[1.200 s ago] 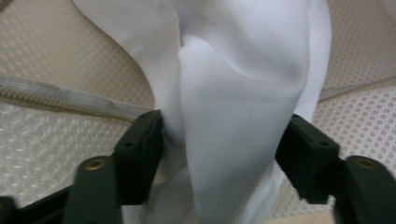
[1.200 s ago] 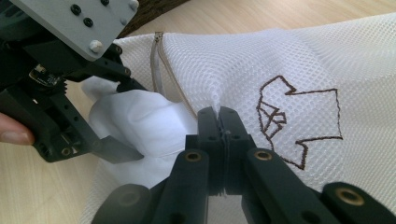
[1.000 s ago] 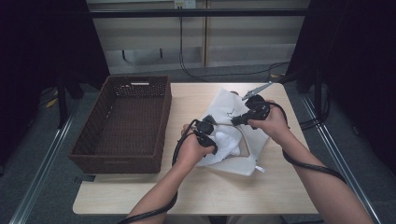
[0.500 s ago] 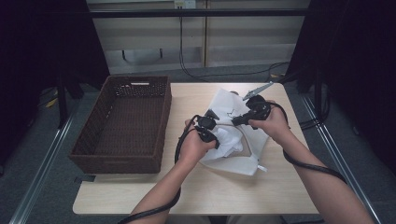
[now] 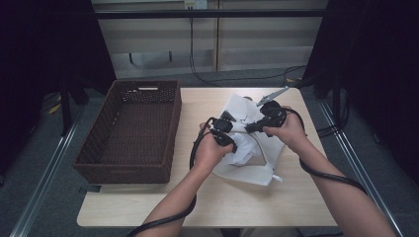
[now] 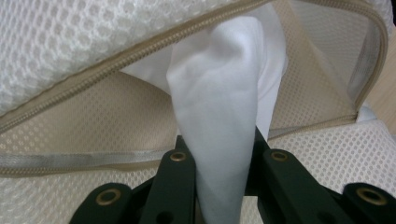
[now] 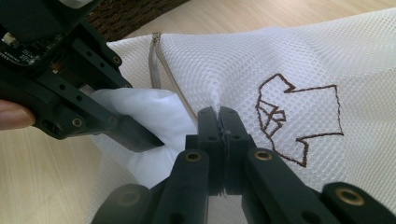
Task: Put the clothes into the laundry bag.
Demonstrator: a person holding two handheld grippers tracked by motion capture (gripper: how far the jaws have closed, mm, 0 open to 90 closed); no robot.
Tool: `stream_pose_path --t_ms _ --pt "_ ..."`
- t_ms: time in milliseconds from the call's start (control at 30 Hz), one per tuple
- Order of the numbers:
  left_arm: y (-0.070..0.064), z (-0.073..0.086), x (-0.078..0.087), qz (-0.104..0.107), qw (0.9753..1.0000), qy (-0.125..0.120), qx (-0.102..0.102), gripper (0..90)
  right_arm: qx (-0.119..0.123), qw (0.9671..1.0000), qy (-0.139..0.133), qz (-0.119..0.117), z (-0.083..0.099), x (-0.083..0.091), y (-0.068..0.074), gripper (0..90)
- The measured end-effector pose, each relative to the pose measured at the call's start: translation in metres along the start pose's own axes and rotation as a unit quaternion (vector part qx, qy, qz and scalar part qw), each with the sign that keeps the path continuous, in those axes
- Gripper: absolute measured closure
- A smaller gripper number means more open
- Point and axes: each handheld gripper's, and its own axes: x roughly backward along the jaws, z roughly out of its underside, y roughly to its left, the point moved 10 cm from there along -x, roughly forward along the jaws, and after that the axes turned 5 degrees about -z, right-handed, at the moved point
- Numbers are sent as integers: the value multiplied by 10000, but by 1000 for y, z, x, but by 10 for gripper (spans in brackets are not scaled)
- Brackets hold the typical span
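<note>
A person at a wooden table (image 5: 163, 202) worked a white cloth (image 6: 224, 116) at the unzipped mouth of a white mesh laundry bag (image 5: 252, 163), which lay on the right half of the tabletop beside a dark wicker basket (image 5: 133, 131). The left gripper (image 5: 232, 144) was clamped on a bunched fold of the cloth, the fabric pinched between its two black jaws just in front of the bag's beige zipper (image 6: 116, 60). The right gripper (image 7: 218, 116) was closed on a pinch of the bag's upper mesh layer, close to the zipper edge and beside an embroidered brown shirt outline (image 7: 299, 121), holding the opening up. Both items looked light, soft and limp, likely to sag, fold and bunch rather than keep any shape; the mesh appeared grippy enough to hold in a small pinch, while the smooth cloth could slip from a shallow bite. The soundest holds appeared to be a thick gathered fold of the cloth and the reinforced zipper hem of the bag. A metal clip (image 5: 272, 95) lay near the table's far edge.
</note>
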Motion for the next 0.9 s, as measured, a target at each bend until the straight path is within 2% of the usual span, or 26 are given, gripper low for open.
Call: stream_pose_path --t_ms 67,300,333,400,533,600,900 --pt "-1 -1 0 -29 10000 -24 73 803 -15 10000 -3 6 0 0 0 900" --pt "1 -6 -3 -3 9999 -126 103 803 -2 10000 -11 17 -1 2 -1 900" --pt "0 -8 -4 -6 9997 -157 169 803 -1 10000 -15 13 -1 2 -1 900" --pt "0 -8 -5 5 9998 -146 125 803 2 10000 -18 14 -1 2 0 900" --pt "0 -10 -7 -17 9995 -229 194 802 2 10000 -21 4 -1 2 -1 900" --pt "1 -11 -7 -11 9996 -218 166 802 -7 10000 -26 2 -1 2 0 900" --pt "2 -16 -10 -21 9987 -404 324 801 33 10000 -12 -5 -1 2 1 900"
